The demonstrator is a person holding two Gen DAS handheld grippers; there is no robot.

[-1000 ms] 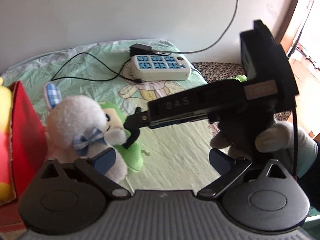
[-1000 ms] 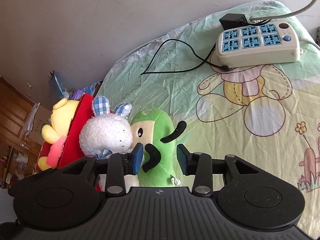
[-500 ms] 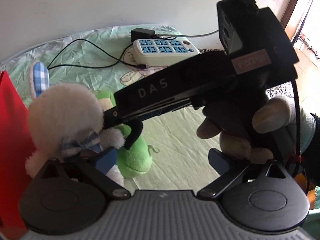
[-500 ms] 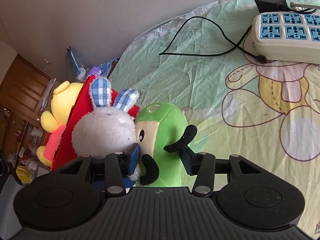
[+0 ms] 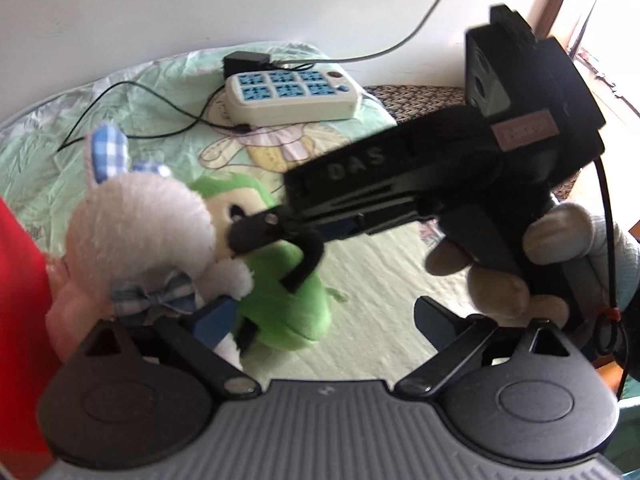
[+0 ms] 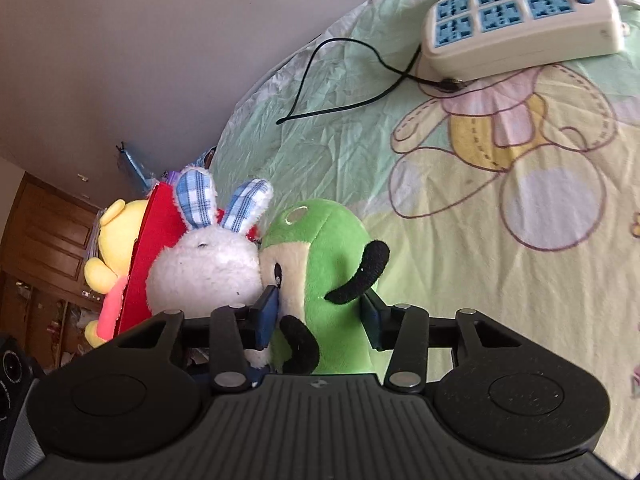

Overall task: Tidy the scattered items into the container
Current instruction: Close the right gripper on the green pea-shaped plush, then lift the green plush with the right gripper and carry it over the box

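A green plush toy (image 6: 320,248) with black arms lies on the bed sheet, pressed against a white plush bunny (image 6: 204,272) with blue checked ears. My right gripper (image 6: 320,316) straddles the green toy's body. Its jaws are closing, and both blue pads touch the toy's sides. In the left wrist view the right gripper (image 5: 276,228) reaches in from the right, held by a gloved hand (image 5: 560,236). My left gripper (image 5: 320,320) is open wide, its left pad beside the bunny (image 5: 140,232) and the green toy (image 5: 288,300). A red box (image 6: 160,232) stands behind the bunny.
A yellow plush (image 6: 120,232) sits in the red box (image 5: 20,280). A white power strip (image 5: 288,96) with a black charger and a thin black cable (image 5: 132,92) lies on the far sheet near the wall. Wooden doors (image 6: 44,240) are at the far left.
Both grippers have dropped lower and closer to the two toys. The right jaws opened wider, then narrowed around the green toy's body.
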